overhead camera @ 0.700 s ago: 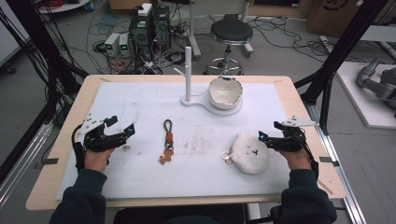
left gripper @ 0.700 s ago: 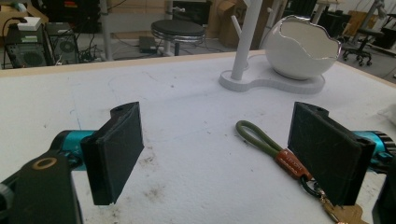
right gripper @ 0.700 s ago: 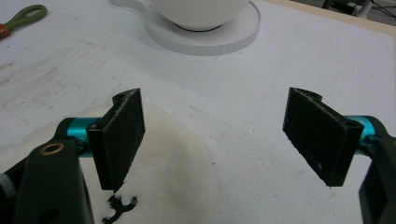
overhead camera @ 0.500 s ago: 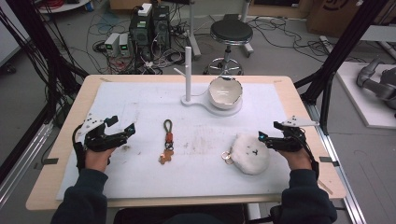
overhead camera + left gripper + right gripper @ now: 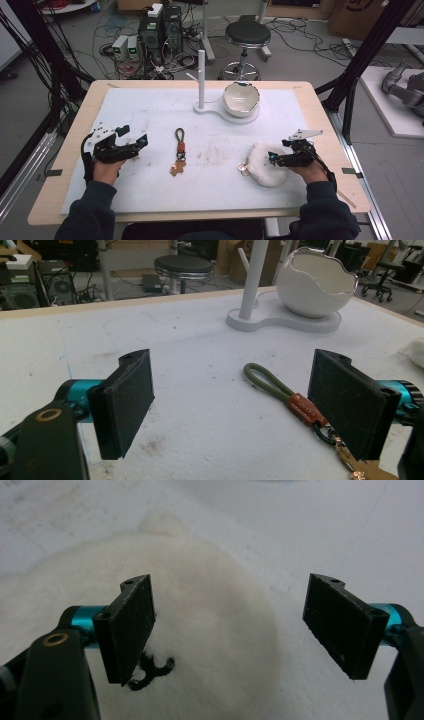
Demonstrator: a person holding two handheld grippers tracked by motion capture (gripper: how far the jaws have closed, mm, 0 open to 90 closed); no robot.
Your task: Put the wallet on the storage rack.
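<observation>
A keychain with an olive cord loop, an orange band and brass keys lies on the white mat. My left gripper rests open to its left; in the left gripper view the keychain lies between the jaws, nearer the right one, untouched. A fluffy white pouch with a small metal ring lies at the right. My right gripper hovers open over its right side; the pouch shows below the jaws with a black embroidered mark.
A white stand with an upright post and a peg holds a cracked-egg-shaped white bowl at the back middle. The wooden table edge frames the mat. A stool and computer gear stand on the floor behind.
</observation>
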